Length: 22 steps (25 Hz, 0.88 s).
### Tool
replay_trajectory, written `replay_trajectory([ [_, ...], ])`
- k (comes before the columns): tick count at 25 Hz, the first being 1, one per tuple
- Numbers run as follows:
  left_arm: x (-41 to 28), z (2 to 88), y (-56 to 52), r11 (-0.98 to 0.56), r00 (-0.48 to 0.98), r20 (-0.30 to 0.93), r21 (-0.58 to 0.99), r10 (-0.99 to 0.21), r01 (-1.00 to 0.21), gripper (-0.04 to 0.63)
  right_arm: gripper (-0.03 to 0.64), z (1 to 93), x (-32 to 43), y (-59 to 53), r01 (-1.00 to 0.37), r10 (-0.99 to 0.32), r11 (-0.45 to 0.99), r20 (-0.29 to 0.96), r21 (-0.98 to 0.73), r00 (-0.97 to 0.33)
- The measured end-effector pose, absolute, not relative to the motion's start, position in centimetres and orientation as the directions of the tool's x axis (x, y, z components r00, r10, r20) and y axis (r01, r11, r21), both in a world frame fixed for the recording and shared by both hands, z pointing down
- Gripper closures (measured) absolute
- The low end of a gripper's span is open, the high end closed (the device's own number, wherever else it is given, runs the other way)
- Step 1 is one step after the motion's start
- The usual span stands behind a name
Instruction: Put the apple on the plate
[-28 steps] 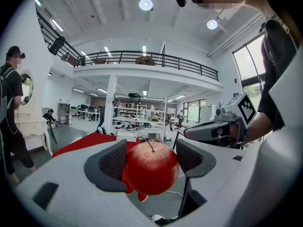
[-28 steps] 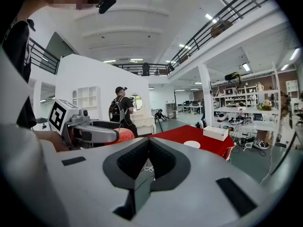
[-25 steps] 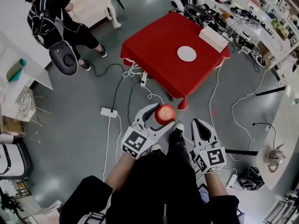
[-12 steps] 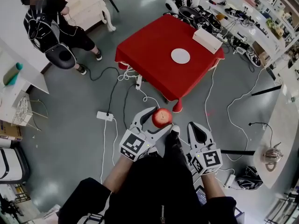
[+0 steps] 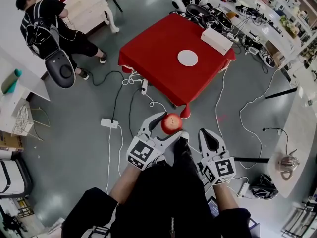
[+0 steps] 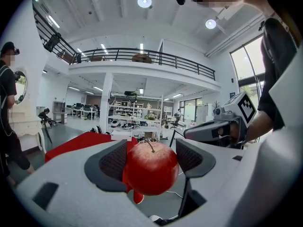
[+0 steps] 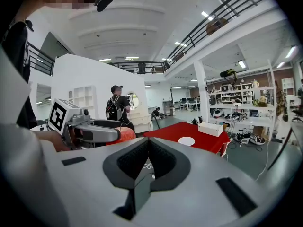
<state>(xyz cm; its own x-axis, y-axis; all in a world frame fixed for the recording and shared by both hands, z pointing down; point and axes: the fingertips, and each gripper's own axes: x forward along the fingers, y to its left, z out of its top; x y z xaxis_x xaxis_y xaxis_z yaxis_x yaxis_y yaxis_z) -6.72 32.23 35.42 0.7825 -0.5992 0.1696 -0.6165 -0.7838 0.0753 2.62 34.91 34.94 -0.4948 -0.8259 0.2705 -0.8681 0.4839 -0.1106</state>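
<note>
Apple [image 5: 172, 123] clamped in left gripper [image 6: 150, 162], mid-air near the body; plate [image 5: 187, 58] well apart, far on red table [image 5: 148, 53]. Right gripper [image 7: 147, 150] jaws together, empty. Suggest: carry level, steady squeeze, lower onto plate centre before opening.

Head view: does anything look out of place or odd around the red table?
Nothing looks damaged or spilled. Only the white cables and a power strip lie loose on the floor beside the table, where someone walking up could trip.
</note>
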Motion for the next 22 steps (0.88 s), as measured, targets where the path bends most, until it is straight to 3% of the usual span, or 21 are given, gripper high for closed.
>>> replay_trajectory([
  [22,-2.3,36.1,22.7,-0.788,0.787,0.185,0.087,-0.588,-0.609,0.268,0.606,36.1,6.7,25.8,-0.862,-0.81,0.488,0.296,-0.14,-0.507],
])
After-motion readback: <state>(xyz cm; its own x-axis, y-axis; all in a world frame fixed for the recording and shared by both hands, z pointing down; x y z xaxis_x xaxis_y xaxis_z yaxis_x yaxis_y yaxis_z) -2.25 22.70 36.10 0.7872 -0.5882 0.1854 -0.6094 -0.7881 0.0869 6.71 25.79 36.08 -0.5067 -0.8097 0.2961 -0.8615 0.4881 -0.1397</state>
